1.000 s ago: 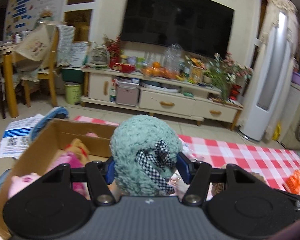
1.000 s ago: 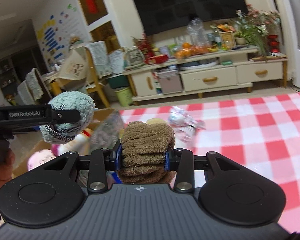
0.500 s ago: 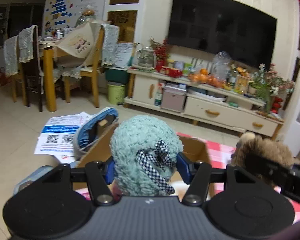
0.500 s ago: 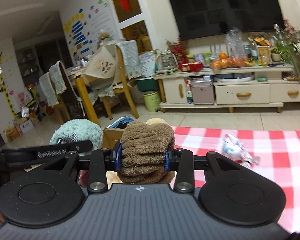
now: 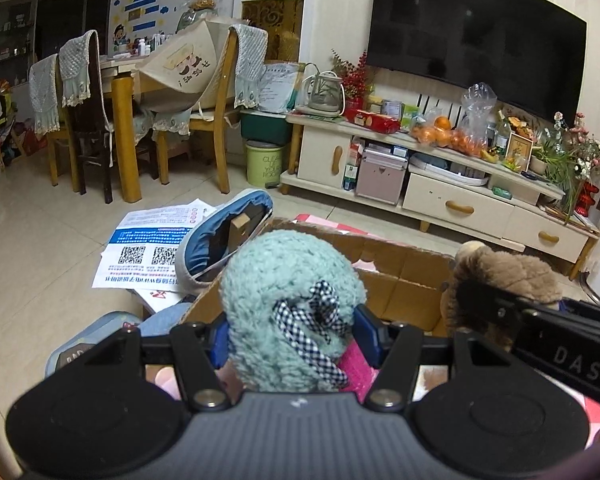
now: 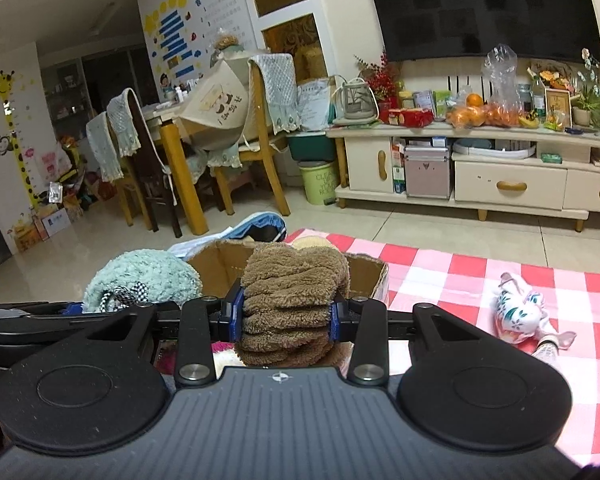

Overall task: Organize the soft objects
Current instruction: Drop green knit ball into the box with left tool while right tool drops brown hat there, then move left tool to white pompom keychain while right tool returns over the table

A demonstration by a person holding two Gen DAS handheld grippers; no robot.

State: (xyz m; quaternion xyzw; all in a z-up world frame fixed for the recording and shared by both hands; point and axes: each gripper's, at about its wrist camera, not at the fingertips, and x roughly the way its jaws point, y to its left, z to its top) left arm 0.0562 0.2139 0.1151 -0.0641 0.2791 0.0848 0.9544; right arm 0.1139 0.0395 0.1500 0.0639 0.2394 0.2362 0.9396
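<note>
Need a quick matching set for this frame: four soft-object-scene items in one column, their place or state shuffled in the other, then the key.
Things:
1. teal plush
2. brown plush
3. floral soft toy
4. cardboard box

Places or states:
A. lying loose on the checked cloth
B. clamped between the fingers of the left gripper
C. open-topped, below and ahead of both grippers
D. clamped between the fingers of the right gripper

Pairs: 1-B, 2-D, 3-A, 4-C
</note>
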